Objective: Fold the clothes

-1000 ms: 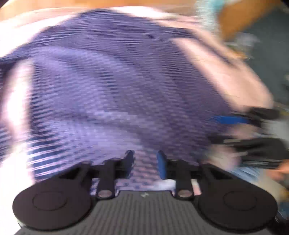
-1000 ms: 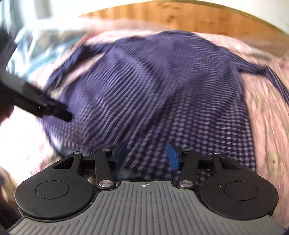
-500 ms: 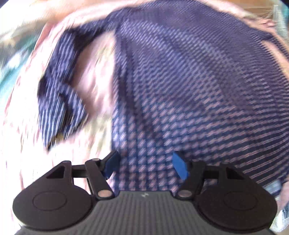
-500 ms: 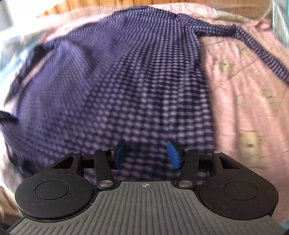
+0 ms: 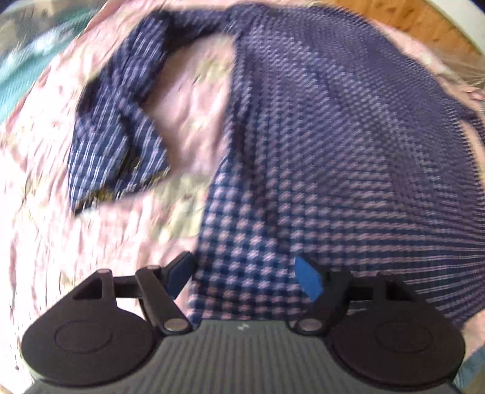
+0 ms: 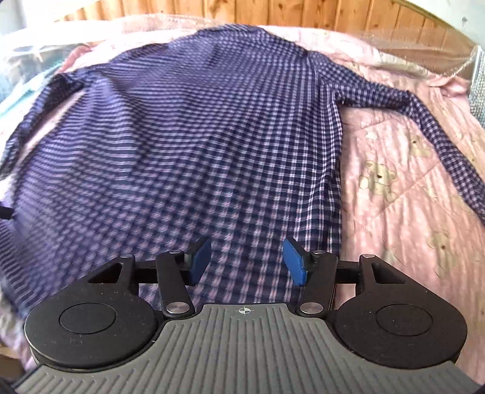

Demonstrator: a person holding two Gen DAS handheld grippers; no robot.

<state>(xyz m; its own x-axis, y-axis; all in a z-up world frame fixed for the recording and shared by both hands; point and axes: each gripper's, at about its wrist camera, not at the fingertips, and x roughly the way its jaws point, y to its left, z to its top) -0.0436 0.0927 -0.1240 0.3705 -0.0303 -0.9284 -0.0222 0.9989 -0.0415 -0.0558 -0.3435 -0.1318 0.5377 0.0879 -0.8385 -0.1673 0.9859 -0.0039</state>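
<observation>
Left tool: the left tool (image 5: 244,274) is hovering over the shirt's hem at 6 o'clock, its blue pads standing wide apart and pinching nothing.
Left sleeve: the left sleeve (image 5: 121,121) is lying crumpled and doubled over at 10 o'clock, apart from the shirt's body.
Shirt: a navy checked shirt (image 6: 197,136) is lying spread flat on the bed, collar end pointing toward 12 o'clock.
Handling: it is looking light, thin and limp; it will likely sag and slide when lifted, so a pinch at a hem corner or a sleeve cuff seems the best hold.
Right tool: the right tool (image 6: 247,262) is opening over the hem near the shirt's right edge, with only flat cloth below the pads and none pinched.
Right sleeve: the right sleeve (image 6: 424,121) is stretching out toward 3 o'clock.
Surface: a soft pink quilt (image 6: 394,197) printed with teddy bears is covering the bed.
Room: a wood-panelled wall (image 6: 303,12) is standing at 12 o'clock.
</observation>
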